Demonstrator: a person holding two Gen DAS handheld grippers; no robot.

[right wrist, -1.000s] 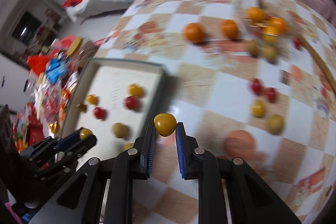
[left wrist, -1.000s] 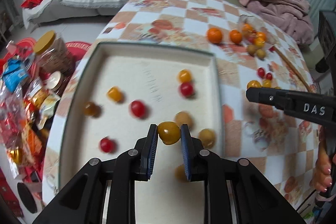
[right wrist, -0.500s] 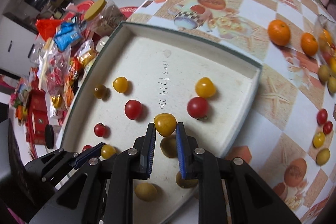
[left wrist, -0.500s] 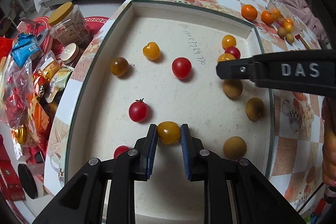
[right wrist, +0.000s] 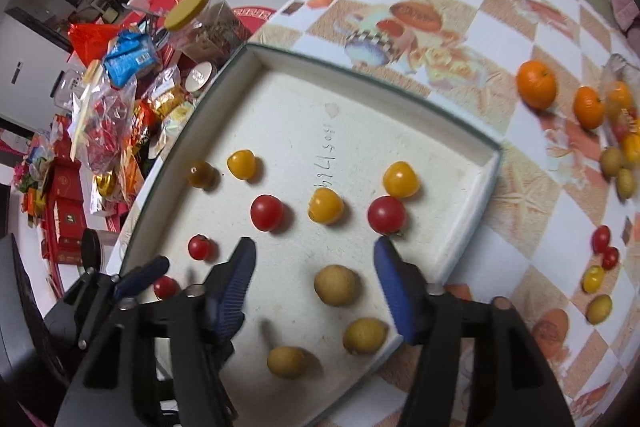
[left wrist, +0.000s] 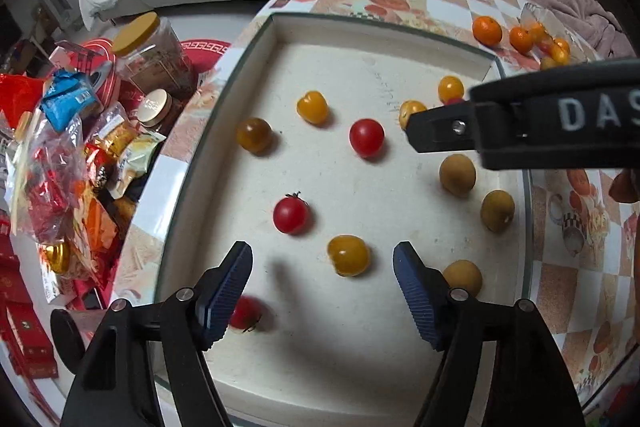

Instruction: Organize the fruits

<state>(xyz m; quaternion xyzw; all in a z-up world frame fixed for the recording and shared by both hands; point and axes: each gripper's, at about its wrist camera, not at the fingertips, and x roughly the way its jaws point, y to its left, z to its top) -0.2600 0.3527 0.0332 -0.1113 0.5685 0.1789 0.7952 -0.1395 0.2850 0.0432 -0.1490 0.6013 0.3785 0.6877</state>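
A white tray [left wrist: 384,27] [right wrist: 472,187] on the checkered table holds several yellow, red and brown fruits. My left gripper [left wrist: 322,257] is open low over the tray's near end, with a yellow tomato [left wrist: 348,255] lying on the tray between its fingers. My right gripper [right wrist: 314,251] is open above the tray; a yellow tomato [right wrist: 326,205] lies just beyond its fingertips, a red one [right wrist: 386,214] to the right. The right gripper's arm [left wrist: 520,123] crosses the left wrist view.
Oranges [right wrist: 536,85] and small loose fruits [right wrist: 600,251] lie on the tablecloth right of the tray. A jar with a yellow lid [left wrist: 148,55] and snack packets [left wrist: 60,163] crowd the floor left of the table. A sofa stands behind.
Both grippers have opened and let go of their yellow tomatoes, which now lie on the tray. A second ago both were carrying them in over the tray.
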